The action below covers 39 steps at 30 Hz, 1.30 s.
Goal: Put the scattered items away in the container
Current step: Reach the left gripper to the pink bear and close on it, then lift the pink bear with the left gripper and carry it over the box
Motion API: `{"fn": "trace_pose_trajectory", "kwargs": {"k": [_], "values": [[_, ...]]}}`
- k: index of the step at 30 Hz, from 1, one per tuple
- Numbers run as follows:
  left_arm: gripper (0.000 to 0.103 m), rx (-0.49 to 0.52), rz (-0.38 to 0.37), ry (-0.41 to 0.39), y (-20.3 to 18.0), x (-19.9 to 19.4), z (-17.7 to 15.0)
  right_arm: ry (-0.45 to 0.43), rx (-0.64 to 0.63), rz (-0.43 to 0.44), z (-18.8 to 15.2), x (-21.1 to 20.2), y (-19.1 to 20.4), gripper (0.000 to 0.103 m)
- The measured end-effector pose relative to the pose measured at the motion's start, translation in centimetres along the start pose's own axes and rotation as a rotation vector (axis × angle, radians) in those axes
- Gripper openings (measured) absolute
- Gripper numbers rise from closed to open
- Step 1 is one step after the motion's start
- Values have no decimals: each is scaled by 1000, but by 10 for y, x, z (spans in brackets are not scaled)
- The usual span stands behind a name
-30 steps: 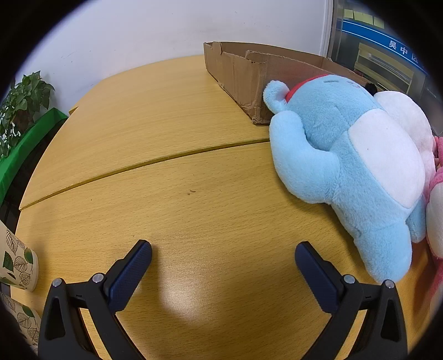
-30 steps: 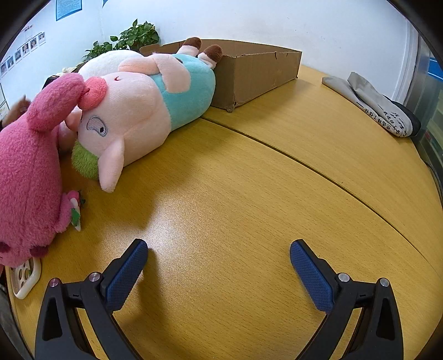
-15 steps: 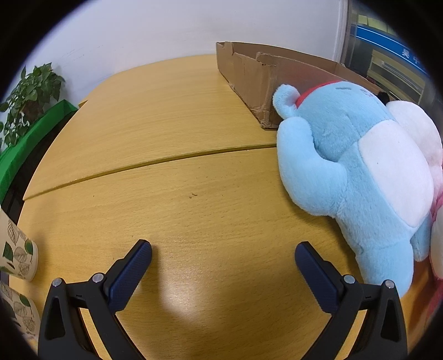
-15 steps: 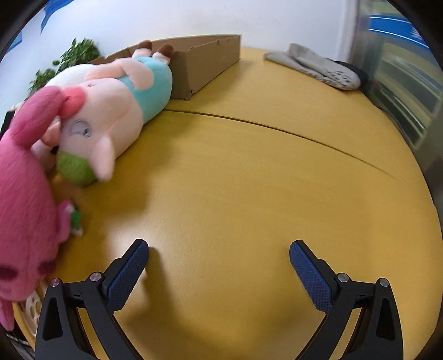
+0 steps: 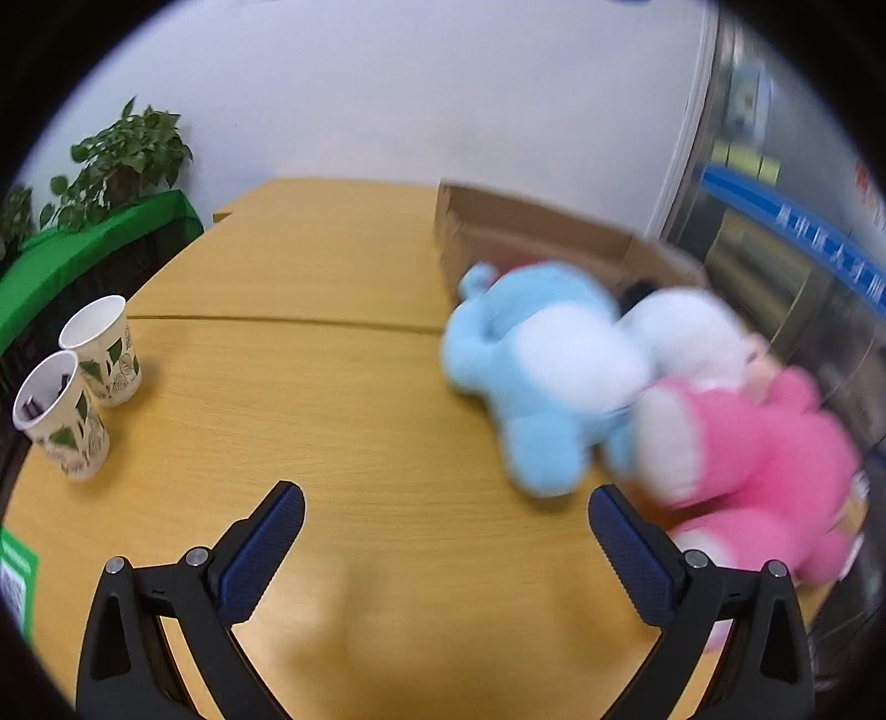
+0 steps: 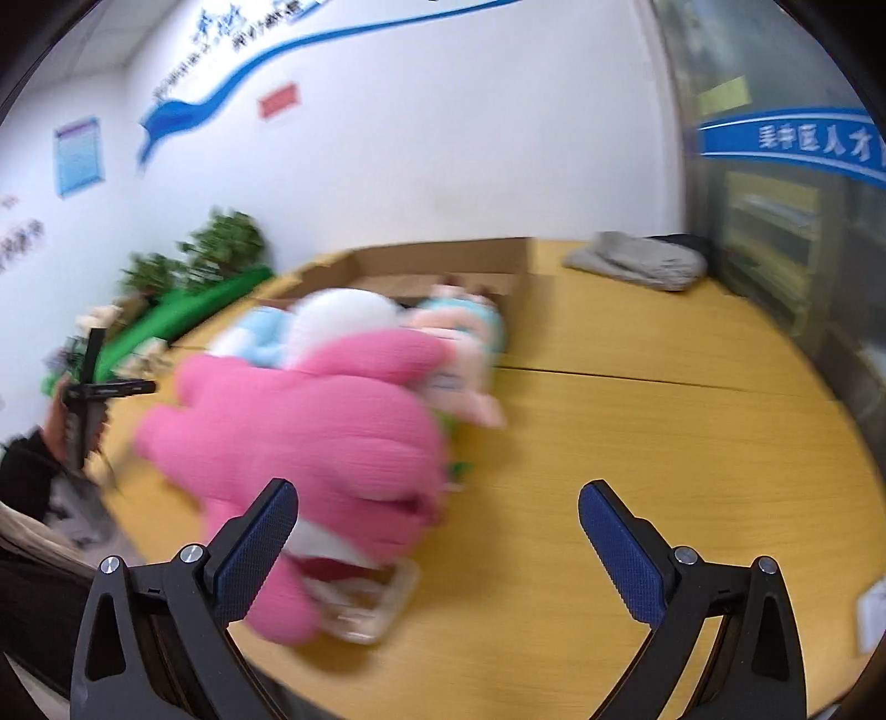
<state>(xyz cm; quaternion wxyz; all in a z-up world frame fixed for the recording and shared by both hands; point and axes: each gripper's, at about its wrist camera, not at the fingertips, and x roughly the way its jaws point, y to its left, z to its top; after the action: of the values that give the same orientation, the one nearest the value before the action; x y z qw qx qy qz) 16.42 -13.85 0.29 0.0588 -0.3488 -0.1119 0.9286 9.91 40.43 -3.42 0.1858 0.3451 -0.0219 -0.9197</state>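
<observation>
Left gripper (image 5: 446, 518) and right gripper (image 6: 437, 512) both spread wide, holding nothing; blue plush (image 5: 531, 382) and pink plush (image 6: 332, 421) lie beside cardboard box (image 5: 531, 232)

Legible text, both wrist views. White characters run along the blue band (image 6: 797, 141) on the glass partition to my right; motion blur leaves them unreadable to me. The same blue band (image 5: 803, 232) shows in my left view, its characters equally smeared. Blue lettering (image 6: 243, 27) high on the white wall is too blurred to read. The paper cups (image 5: 102, 354) carry only a leaf print.
</observation>
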Motion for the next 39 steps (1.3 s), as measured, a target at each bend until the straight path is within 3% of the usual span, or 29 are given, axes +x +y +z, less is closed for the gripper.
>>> {"fn": "trace_pose_trajectory", "kwargs": {"k": [3, 6, 13, 17, 18, 19, 20, 24, 31, 39], "values": [[102, -23, -124, 11, -29, -7, 2, 10, 3, 39, 0, 6, 23, 103], [103, 10, -236, 82, -60, 12, -3, 19, 6, 78, 0, 12, 46, 103], [102, -39, -322, 284, -78, 73, -31, 57, 34, 59, 7, 47, 61, 103], [100, -53, -419, 303, -83, 81, -37, 99, 88, 102, 7, 63, 52, 103], [92, -50, -436, 303, -85, 82, -38, 123, 124, 123, 7, 67, 46, 103], [86, -42, -445, 298, -88, 82, -38, 144, 152, 136, 8, 70, 43, 103], [73, -41, -453, 294, -90, 81, -38, 149, 151, 126, 8, 71, 45, 101], [64, -29, -427, 295, -96, 78, -36, 142, 89, 40, 9, 65, 64, 94], [52, -10, -398, 272, -103, 64, -32, 137, 57, -51, 8, 56, 82, 83], [43, -11, -395, 231, -107, 38, -27, 112, 39, -53, 11, 33, 91, 71]]}}
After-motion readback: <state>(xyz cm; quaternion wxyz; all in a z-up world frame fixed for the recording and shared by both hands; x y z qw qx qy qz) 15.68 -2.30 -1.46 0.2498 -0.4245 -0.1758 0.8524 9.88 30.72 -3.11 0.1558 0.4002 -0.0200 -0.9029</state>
